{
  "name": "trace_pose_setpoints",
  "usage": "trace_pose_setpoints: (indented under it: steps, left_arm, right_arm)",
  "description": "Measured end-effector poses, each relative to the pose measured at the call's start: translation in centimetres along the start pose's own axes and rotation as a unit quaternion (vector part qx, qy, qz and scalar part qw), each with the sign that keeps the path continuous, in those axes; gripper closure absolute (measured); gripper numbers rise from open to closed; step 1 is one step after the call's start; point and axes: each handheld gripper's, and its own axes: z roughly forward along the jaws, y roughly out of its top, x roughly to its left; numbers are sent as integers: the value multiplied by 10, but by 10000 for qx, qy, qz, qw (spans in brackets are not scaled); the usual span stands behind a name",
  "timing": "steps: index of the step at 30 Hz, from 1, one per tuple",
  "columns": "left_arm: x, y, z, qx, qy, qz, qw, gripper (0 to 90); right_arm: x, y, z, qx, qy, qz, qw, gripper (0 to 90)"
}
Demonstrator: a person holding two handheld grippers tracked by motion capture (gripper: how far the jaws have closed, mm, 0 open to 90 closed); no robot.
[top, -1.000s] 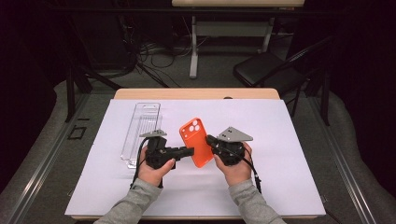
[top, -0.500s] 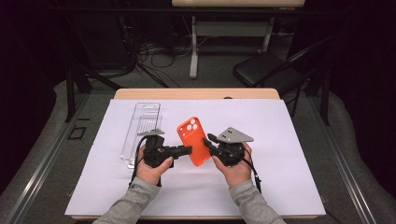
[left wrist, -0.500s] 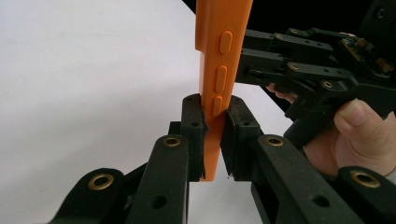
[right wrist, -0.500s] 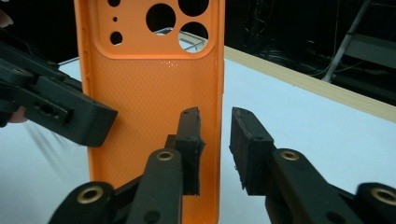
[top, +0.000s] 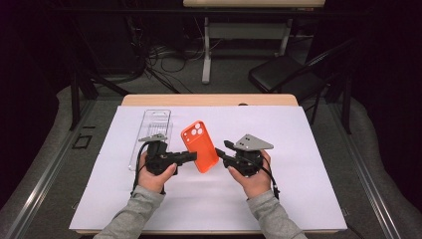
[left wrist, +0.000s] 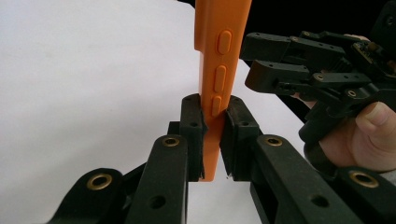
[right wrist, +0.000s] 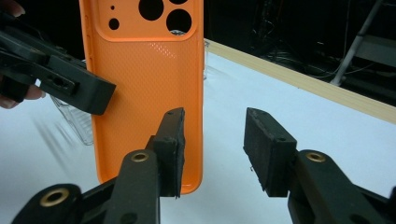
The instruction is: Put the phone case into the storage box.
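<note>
Case (top: 199,146) clamped in left tongs (top: 190,157); right tongs (top: 220,154) gape beside it.

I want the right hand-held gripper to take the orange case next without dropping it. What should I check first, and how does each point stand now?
1. Left hand-held gripper shut on the case: ok, jaws pinch its edge.
2. Right hand-held gripper open: ok, jaws stand apart.
3. Case edge between the right jaws: not ok, the edge lies beside the near jaw, not in the gap.
4. Case off the table: ok, held upright.
5. Clear tray out of the way: ok, behind the left hand-held gripper.
</note>
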Motion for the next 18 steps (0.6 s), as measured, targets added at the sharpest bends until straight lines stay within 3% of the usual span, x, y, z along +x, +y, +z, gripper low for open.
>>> trace_pose_setpoints:
  steps: [10, 18]
  left_arm:
    - [-1, 7, -13, 88, -144, 355, 9992, 801]
    - [-1, 10, -22, 160, -214, 599, 9979, 801]
  right_arm:
    - [-4, 4, -7, -32, 189, -113, 9998, 526]
    - [-6, 11, -15, -99, 500, -56, 9987, 505]
